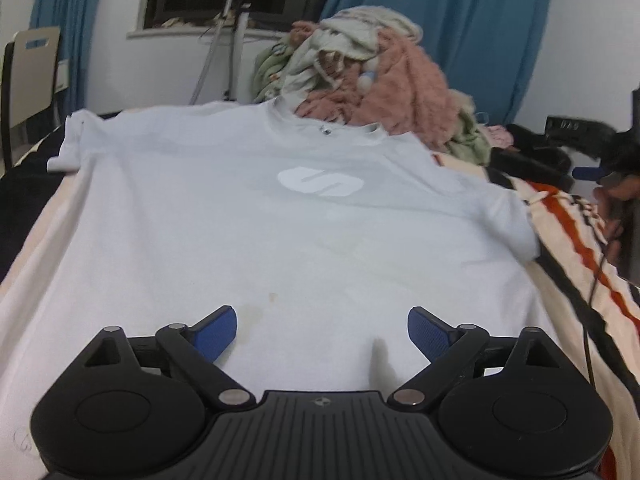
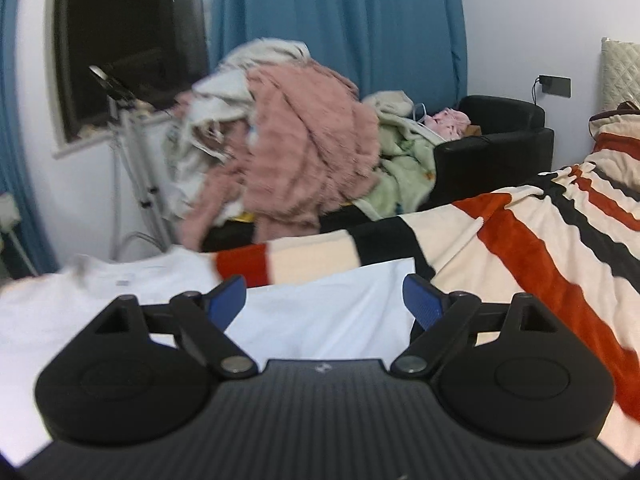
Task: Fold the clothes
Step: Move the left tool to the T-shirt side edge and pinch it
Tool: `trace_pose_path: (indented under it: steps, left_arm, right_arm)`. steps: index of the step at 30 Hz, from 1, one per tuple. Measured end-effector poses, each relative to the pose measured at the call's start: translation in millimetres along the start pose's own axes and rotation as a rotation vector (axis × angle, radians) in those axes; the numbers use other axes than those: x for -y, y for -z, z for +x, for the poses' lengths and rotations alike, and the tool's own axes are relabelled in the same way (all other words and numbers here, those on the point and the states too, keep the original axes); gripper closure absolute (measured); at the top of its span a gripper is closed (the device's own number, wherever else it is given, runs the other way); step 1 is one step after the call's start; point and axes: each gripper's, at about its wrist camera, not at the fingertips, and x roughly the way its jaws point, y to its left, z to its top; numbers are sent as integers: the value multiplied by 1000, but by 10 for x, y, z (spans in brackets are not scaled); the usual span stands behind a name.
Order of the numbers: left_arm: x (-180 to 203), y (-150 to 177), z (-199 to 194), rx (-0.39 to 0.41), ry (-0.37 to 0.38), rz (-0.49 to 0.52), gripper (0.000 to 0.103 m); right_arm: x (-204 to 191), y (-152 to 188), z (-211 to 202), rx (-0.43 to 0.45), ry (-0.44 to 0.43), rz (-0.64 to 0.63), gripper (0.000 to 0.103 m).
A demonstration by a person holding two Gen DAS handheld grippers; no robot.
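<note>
A white T-shirt point(image 1: 256, 232) with a pale oval logo lies spread flat on the bed, collar at the far end and both sleeves out. My left gripper point(image 1: 322, 330) hovers over its near hem, open, with nothing between the blue pads. In the right wrist view the same T-shirt point(image 2: 320, 312) shows as a white sleeve and shoulder below my right gripper point(image 2: 324, 298). That gripper is open and empty, held above the cloth. The right gripper point(image 1: 592, 172) also appears at the right edge of the left wrist view, carried by a hand.
A striped blanket point(image 2: 520, 240) in red, black and cream covers the bed under the shirt. A heap of pink, cream and green clothes point(image 2: 296, 152) sits beyond on a black armchair point(image 2: 500, 148). Blue curtains point(image 2: 340, 20), a dark window and a metal stand lie behind.
</note>
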Motion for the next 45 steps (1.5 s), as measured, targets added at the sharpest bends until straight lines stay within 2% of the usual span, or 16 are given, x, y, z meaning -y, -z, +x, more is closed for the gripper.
trace_pose_path:
  steps: [5, 9, 12, 14, 18, 20, 23, 27, 30, 32, 35, 37, 39, 40, 42, 45]
  left_arm:
    - [59, 80, -362, 5, 33, 26, 10]
    - [93, 123, -690, 51, 49, 62, 10]
    - [70, 157, -860, 30, 62, 55, 14]
    - [67, 200, -965, 29, 63, 72, 15]
    - [123, 283, -1009, 22, 38, 140, 28]
    - [171, 303, -983, -8, 70, 148, 34]
    - [303, 379, -1010, -45, 153, 179, 39]
    - [586, 547, -1096, -88, 283, 264, 60]
    - [804, 725, -1144, -152, 420, 281, 67]
    - [966, 875, -1167, -188, 479, 313, 69]
    - [1189, 1068, -1163, -223, 487, 399, 69]
    - [1293, 1182, -1132, -238, 451, 450, 69]
    - [1326, 1257, -1091, -251, 397, 474, 83]
    - [1332, 1284, -1068, -262, 375, 472, 85]
    - [1287, 1231, -1021, -261, 384, 445, 97]
    - [1244, 1134, -1114, -224, 410, 419, 100]
  right_arm:
    - [-143, 187, -1223, 60, -60, 15, 16]
    - [-192, 500, -2168, 93, -96, 22, 16]
    - [-90, 849, -2621, 79, -157, 78, 16]
    - [-12, 1101, -2818, 74, -165, 90, 16]
    - [95, 1295, -2948, 53, -140, 95, 16]
    - [163, 1280, -3013, 74, -153, 122, 16]
    - [260, 1246, -3173, 133, -158, 131, 16]
    - [487, 1271, -3419, 182, -138, 151, 16]
    - [649, 1323, -3546, 197, -129, 180, 16]
    - [753, 1369, -3544, 189, -134, 219, 16]
    - [836, 1424, -3481, 167, -136, 264, 16]
    - [851, 1456, -3447, 157, -139, 277, 16]
    - [840, 1476, -3427, 154, -152, 282, 16]
    - [842, 1484, -3420, 154, -156, 284, 16]
    - [857, 1502, -3422, 154, -162, 293, 16]
    - [905, 1511, -3440, 159, -171, 325, 16]
